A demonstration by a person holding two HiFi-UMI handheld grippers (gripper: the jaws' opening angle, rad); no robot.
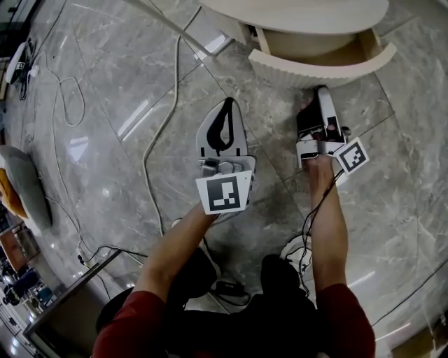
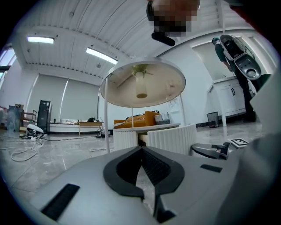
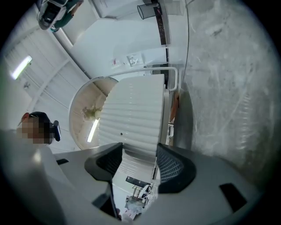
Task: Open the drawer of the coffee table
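The coffee table (image 1: 301, 14) has a cream round top, seen at the upper edge of the head view. Its drawer (image 1: 322, 68) stands pulled out, with a white ribbed curved front and a bare wooden inside. My right gripper (image 1: 318, 91) points at that front from just short of it. In the right gripper view the gripper (image 3: 138, 154) has its jaws apart with nothing between them, and the ribbed drawer front (image 3: 136, 118) lies beyond. My left gripper (image 1: 229, 103) hovers over the floor left of the drawer, shut and empty. The left gripper view shows its tips (image 2: 141, 149) meeting, with the drawer (image 2: 171, 138) ahead.
The floor is polished grey marble (image 1: 126, 63). White and black cables (image 1: 164, 126) snake across it at the left. A grey cushion (image 1: 24, 185) lies at the left edge and a dark box (image 1: 63, 314) at the lower left. The person's arms and legs fill the bottom.
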